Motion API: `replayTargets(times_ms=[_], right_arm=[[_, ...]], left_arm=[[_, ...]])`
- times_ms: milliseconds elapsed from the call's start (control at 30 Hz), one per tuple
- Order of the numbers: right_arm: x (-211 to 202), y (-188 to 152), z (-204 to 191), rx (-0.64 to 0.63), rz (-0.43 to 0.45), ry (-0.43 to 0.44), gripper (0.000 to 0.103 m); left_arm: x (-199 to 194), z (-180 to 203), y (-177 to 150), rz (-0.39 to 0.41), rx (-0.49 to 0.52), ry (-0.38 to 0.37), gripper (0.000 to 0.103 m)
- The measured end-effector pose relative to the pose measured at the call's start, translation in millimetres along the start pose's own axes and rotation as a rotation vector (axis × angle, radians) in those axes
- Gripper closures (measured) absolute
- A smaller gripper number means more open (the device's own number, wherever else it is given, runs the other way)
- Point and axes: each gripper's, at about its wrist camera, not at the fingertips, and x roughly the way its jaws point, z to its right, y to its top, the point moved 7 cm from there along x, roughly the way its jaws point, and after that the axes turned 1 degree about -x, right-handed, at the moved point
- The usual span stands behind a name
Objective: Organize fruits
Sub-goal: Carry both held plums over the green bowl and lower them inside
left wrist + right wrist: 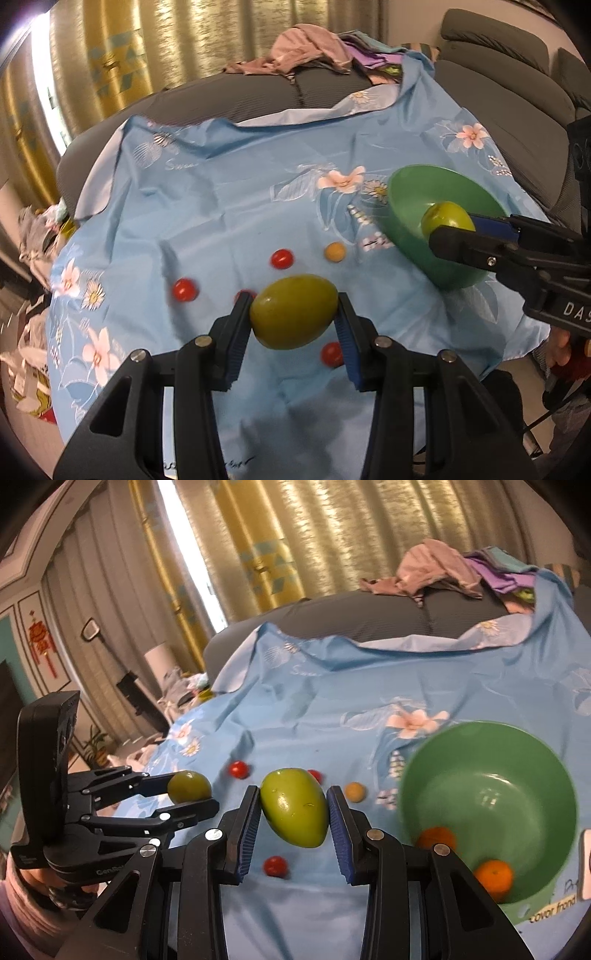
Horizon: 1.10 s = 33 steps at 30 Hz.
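One red cherry tomato (244,294) was largely hidden behind the left gripper (294,322), and another (331,354) was partly masked by its right pad. In the right wrist view the two oranges (494,876) in the green bowl (491,738) were partly cut off by the right gripper (293,808). Whether the surface beneath the cloth was a sofa or a bed could not be told.

A smooth, egg-shaped green fruit (294,316) was clamped between the ribbed blue pads of the left gripper's jaws and held above the blue floral cloth (207,192). A second green fruit (294,806), glossy and flecked, was clamped likewise in the right gripper's jaws, just left of the bowl in that view. In the left wrist view this fruit was seen over the bowl's rim.

The bowl, smooth plastic, stood near the cloth's right edge. Open cloth was left behind the fruits, as far as its folded-back far edge. Two further tomatoes (282,258) and a small orange ball-shaped fruit (335,252) lay apart on the wrinkled, thin cloth. A heap of clothes (310,48) was piled beyond, before gold curtains (122,55).
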Motion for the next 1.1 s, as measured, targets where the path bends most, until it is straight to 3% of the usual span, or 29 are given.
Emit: replayTargets(times_ms=[833,1100], right_arm=[[-39.7,-17.5,125.7,0.178,0.042,-0.217,0.065],[-31.0,-30.2,145.0,0.176,-0.014,-0.302,0.065]], left_arm=[[73.9,129.5,57.1,-0.031,0.207,-0.159,0.059],[106.0,141.9,54.6,-0.068,0.273,-0.106,0.059]])
